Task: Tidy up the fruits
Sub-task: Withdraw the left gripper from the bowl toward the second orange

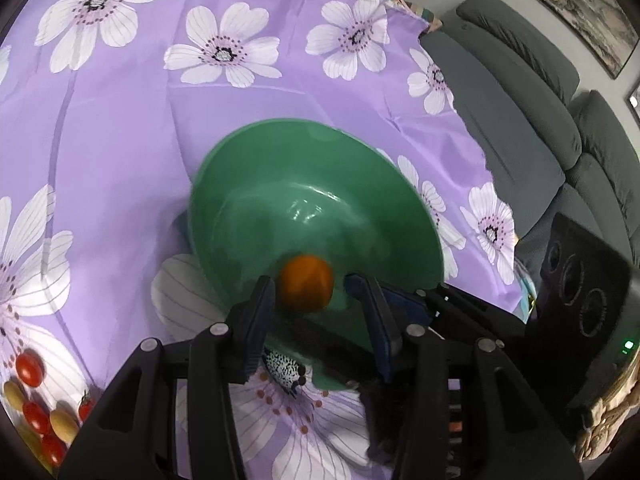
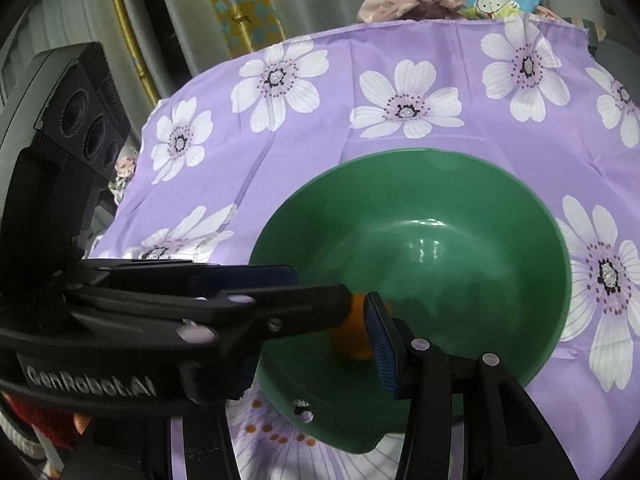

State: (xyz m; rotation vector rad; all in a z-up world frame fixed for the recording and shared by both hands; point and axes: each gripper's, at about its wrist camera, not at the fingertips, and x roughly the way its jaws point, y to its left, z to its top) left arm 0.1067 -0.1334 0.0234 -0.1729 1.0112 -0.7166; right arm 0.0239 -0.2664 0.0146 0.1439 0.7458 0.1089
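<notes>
A green bowl [image 1: 312, 200] lies on the purple flowered cloth [image 1: 120, 128]; it also shows in the right wrist view [image 2: 460, 240]. A small orange fruit [image 1: 306, 288] sits between the fingers of my left gripper [image 1: 312, 292], just over the bowl's near side; the jaws stand a little wider than the fruit. In the right wrist view the left gripper's body [image 2: 200, 304] crosses in front, and the orange fruit [image 2: 354, 340] shows behind it. My right gripper [image 2: 316, 344] holds the bowl's near rim; its left finger is hidden.
Red cherry tomatoes [image 1: 29, 368] and small yellow fruits [image 1: 62, 424] lie on the cloth at lower left. A grey sofa [image 1: 540, 120] stands beyond the table's right edge. Crumpled cloths [image 2: 408, 0] lie at the far edge.
</notes>
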